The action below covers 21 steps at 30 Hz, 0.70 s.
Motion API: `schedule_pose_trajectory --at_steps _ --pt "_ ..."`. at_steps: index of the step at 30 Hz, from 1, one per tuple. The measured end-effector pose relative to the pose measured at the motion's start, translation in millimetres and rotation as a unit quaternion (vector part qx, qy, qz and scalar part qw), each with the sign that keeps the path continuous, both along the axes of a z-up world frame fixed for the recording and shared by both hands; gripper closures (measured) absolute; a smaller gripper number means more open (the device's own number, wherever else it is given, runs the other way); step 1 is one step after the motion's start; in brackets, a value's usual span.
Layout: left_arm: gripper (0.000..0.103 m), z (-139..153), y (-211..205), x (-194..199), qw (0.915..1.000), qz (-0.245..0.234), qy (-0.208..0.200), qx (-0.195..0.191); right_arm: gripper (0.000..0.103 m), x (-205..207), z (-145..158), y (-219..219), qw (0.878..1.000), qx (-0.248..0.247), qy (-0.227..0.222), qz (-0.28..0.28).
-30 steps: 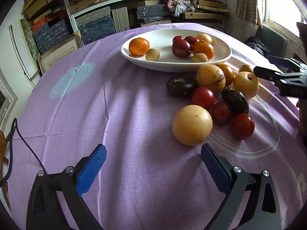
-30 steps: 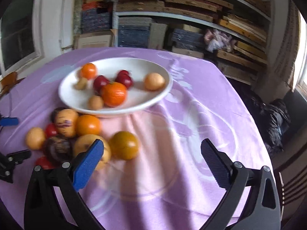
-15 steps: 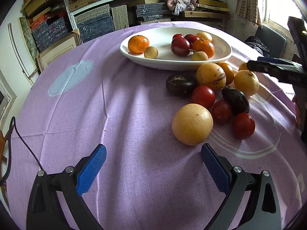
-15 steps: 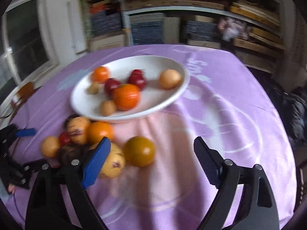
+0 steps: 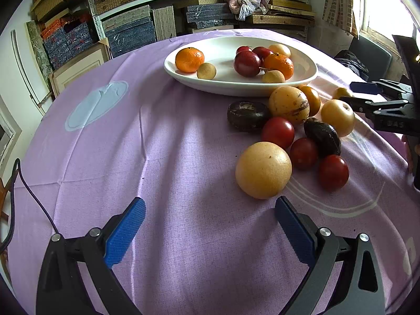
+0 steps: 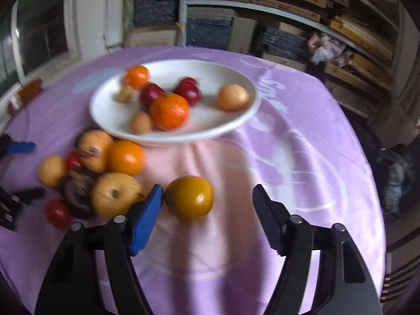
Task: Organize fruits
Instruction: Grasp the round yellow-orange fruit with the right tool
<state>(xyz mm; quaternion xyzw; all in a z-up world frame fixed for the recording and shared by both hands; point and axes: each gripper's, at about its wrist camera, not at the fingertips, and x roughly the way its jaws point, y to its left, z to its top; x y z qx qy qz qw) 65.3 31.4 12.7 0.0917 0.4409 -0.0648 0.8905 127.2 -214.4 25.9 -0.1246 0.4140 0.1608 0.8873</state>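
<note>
A white plate (image 5: pixel 228 85) (image 6: pixel 212 120) on the purple cloth holds tangerines, dark red plums and small tan fruits. In front of it lies a pile of loose fruit: a big tan round one (image 5: pixel 263 170), red tomatoes (image 5: pixel 278 132), dark fruits and yellow ones. My left gripper (image 5: pixel 210 218) hangs open over bare cloth just short of the big tan fruit. My right gripper (image 6: pixel 207 194) (image 5: pixel 354 94) is closing its jaws around an amber-yellow fruit (image 6: pixel 189 198). The left blue pad (image 6: pixel 145 218) is at the fruit's side and the right pad stands apart from it.
Shelves stacked with boxes and woven cases (image 5: pixel 147 23) stand behind the round table. A dark chair with clothing (image 5: pixel 367 57) is at the far right by a window. A black cable (image 5: pixel 29 191) trails over the cloth's left edge. A pale blue patch (image 5: pixel 97 105) marks the cloth.
The right gripper's jaws have narrowed and it has drawn in on the amber-yellow fruit, which now sits between the fingertips. The left gripper has stayed put.
</note>
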Motion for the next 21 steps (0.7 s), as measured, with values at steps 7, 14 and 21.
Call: schedule_pose_trajectory --at_steps 7,14,21 --pt "0.003 -1.1 0.8 0.5 1.0 0.0 0.002 -0.003 0.043 -1.7 5.1 11.3 0.999 -0.024 -0.017 0.03" --pt "0.003 -1.0 1.2 1.2 1.0 0.0 0.004 -0.007 0.064 14.2 -5.2 -9.2 0.998 0.054 0.04 0.019" --pt "0.003 -0.8 2.5 1.7 0.9999 0.0 0.006 -0.011 0.065 14.1 -5.6 -1.1 0.998 0.038 0.035 0.019"
